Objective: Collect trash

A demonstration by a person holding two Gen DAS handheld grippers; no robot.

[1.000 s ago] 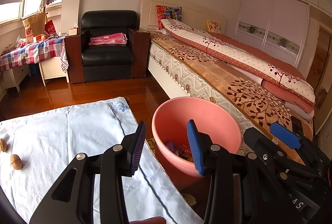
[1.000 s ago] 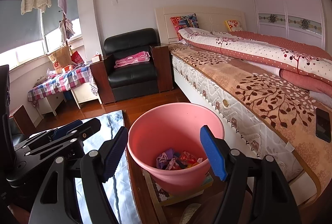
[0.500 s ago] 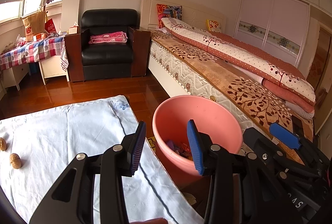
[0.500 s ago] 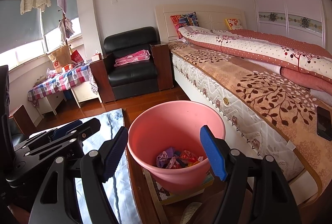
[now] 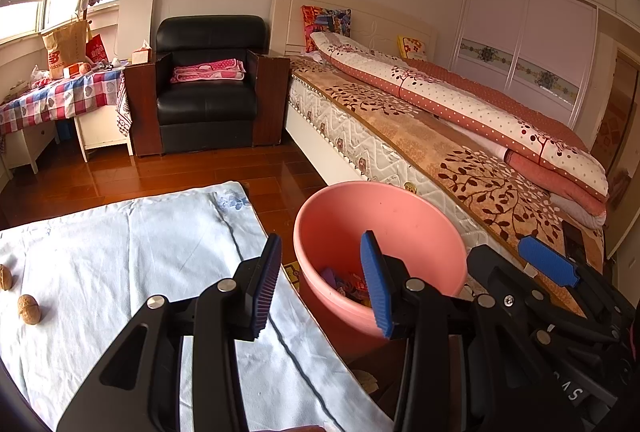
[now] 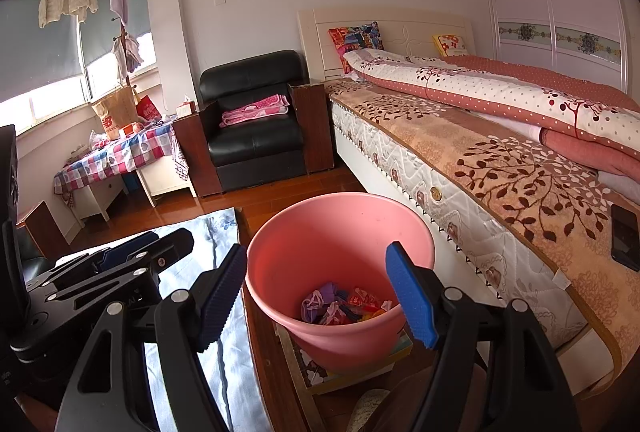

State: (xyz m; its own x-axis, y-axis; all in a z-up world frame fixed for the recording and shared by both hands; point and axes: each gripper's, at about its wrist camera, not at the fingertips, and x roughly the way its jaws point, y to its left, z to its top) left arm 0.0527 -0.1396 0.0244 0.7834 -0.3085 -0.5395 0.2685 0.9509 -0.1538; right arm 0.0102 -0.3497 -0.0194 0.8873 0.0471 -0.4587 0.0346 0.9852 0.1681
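Note:
A pink plastic bin (image 5: 380,220) (image 6: 340,232) stands beside the bed with several coloured wrappers (image 6: 344,308) at its bottom. My left gripper (image 5: 320,284) is open and empty, held above the right edge of a light blue cloth (image 5: 140,244) near the bin. My right gripper (image 6: 316,296) is open and empty just in front of the bin. Two walnuts (image 5: 28,308) lie at the cloth's left side, far left of my left gripper.
A bed (image 5: 440,136) with a floral quilt runs along the right. A black phone (image 6: 624,236) lies on its edge. A black armchair (image 5: 208,88) and a checkered table (image 5: 60,96) stand at the back. The bin rests on a flat box (image 6: 360,368).
Both views shifted slightly; the bin sits a little lower and closer in frame. The jaws stayed open.

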